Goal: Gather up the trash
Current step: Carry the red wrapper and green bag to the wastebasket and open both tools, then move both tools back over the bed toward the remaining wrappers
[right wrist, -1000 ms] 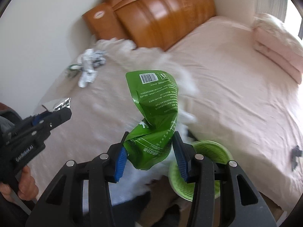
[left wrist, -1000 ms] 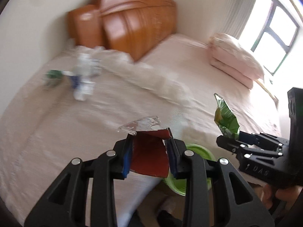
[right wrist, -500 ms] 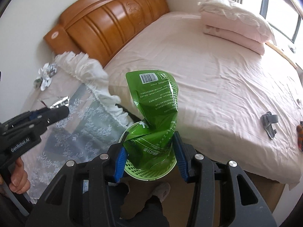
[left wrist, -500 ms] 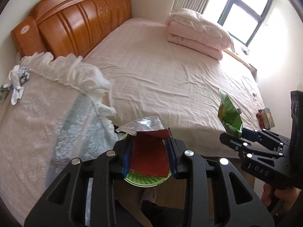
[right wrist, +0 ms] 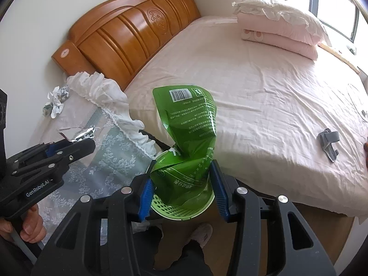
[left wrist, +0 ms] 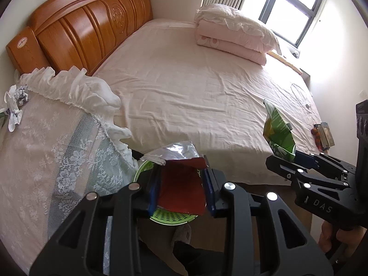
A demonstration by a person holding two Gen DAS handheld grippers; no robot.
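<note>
My left gripper point(left wrist: 181, 191) is shut on a red foil wrapper point(left wrist: 181, 191) with a silver inside, held right above a green perforated bin point(left wrist: 170, 217) on the floor by the bed. My right gripper point(right wrist: 182, 191) is shut on a crumpled green snack bag point(right wrist: 188, 133), also above the green bin point(right wrist: 179, 209). The right gripper shows in the left wrist view point(left wrist: 276, 161), to the right of the bin. The left gripper shows in the right wrist view point(right wrist: 89, 146), to the left. Crumpled paper trash point(left wrist: 15, 105) lies on the lace-covered nightstand point(left wrist: 46, 161).
A pink bed point(left wrist: 207, 87) with a wooden headboard point(left wrist: 87, 30) and folded quilt with pillow point(left wrist: 232, 30) fills the view. A grey clip point(right wrist: 327, 140) lies on the bed near its right edge. Small items point(left wrist: 322, 135) sit at the bed's right side. My slippered foot point(right wrist: 202, 232) is below the bin.
Both grippers swung right, away from the nightstand with its trash, and now hang over the green bin beside the bed. Both wrappers stay gripped.
</note>
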